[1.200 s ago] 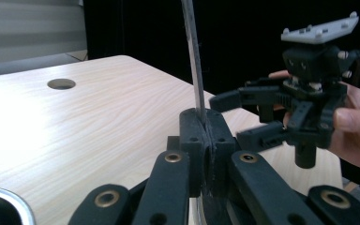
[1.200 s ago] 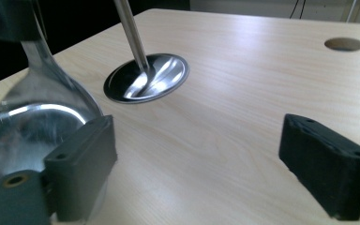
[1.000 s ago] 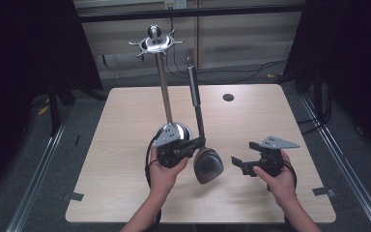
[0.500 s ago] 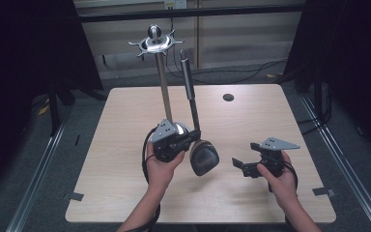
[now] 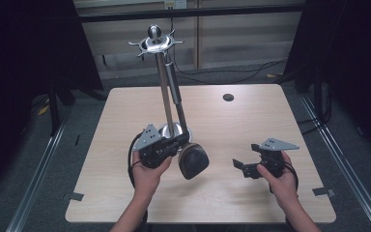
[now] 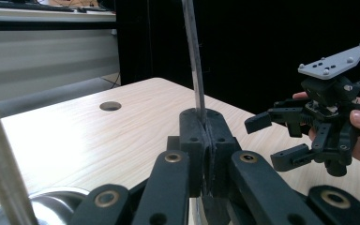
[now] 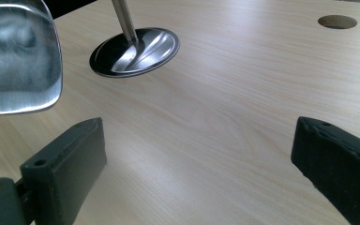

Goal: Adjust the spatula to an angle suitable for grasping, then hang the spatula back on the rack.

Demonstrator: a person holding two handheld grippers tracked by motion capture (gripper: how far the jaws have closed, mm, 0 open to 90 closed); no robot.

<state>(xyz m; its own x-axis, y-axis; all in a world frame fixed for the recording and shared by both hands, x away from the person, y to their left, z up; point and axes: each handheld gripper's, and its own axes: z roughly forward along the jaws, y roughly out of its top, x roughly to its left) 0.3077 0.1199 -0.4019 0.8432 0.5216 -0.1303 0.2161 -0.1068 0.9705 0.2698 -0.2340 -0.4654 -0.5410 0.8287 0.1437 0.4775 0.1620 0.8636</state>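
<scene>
Gripping spatula handle, seemingly | left tool clamped | right tool agape

Left gripper clamped, right gripper agape

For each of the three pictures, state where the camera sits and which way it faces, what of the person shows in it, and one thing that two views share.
High view: above the person's side, looking forward and down on the table; both forearms, left gripper and right gripper show.
Left gripper view: rides on the left gripper, facing across the table; jaws shut on the spatula.
Right gripper view: rides on the right gripper, facing down along the tabletop; open jaws show.
Shared: the stand's round base.
</scene>
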